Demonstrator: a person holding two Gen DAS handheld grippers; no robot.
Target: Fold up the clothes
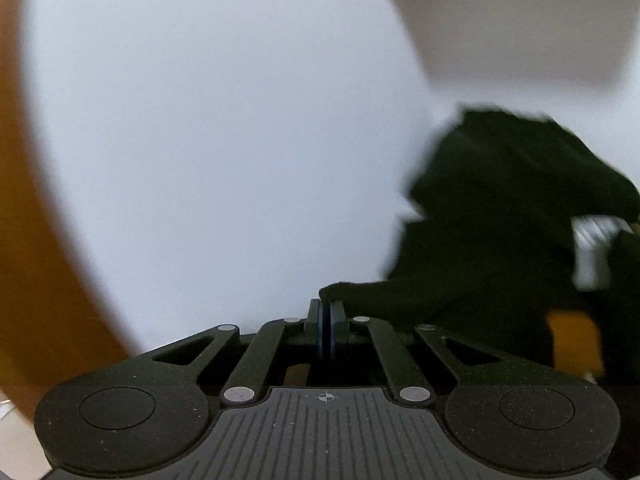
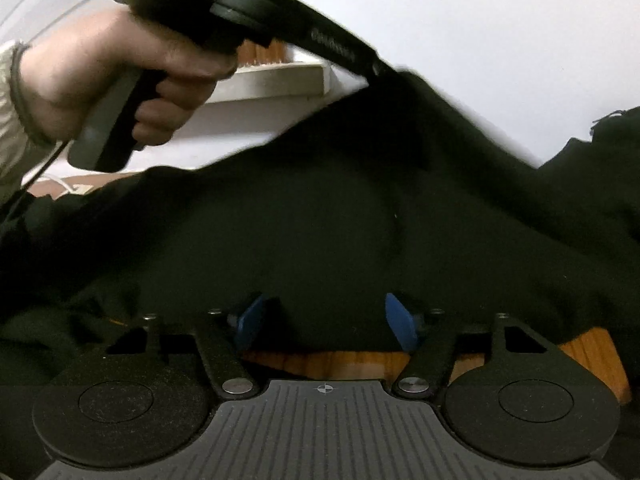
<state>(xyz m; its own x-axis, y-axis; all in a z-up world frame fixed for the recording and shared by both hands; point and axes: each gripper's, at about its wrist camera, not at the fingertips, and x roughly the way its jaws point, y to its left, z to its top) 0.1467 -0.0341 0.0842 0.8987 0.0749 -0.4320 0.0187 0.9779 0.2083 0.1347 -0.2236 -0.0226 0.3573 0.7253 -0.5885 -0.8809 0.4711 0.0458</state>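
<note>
Across the lower two thirds of the right wrist view a dark garment (image 2: 320, 220) hangs tented over a wooden surface (image 2: 328, 362), its peak at about one o'clock where the left gripper (image 2: 384, 70) pinches it; the person's hand (image 2: 132, 76) holds that tool at ten o'clock. From the left wrist view the same gripper (image 1: 329, 320) has its pads pressed together, a corner of the cloth reaching them from three o'clock, so it holds only a thin edge. That is the main risk, I judge: a small bite on heavy fabric can slip out under the cloth's own weight, dropping the fold crooked. The right gripper (image 2: 326, 320) stands spread wide, blue pads (image 2: 396, 320) apart with nothing clamped, the hem just beyond at twelve o'clock. Closing blind could catch one layer only, or bunch several.
</note>
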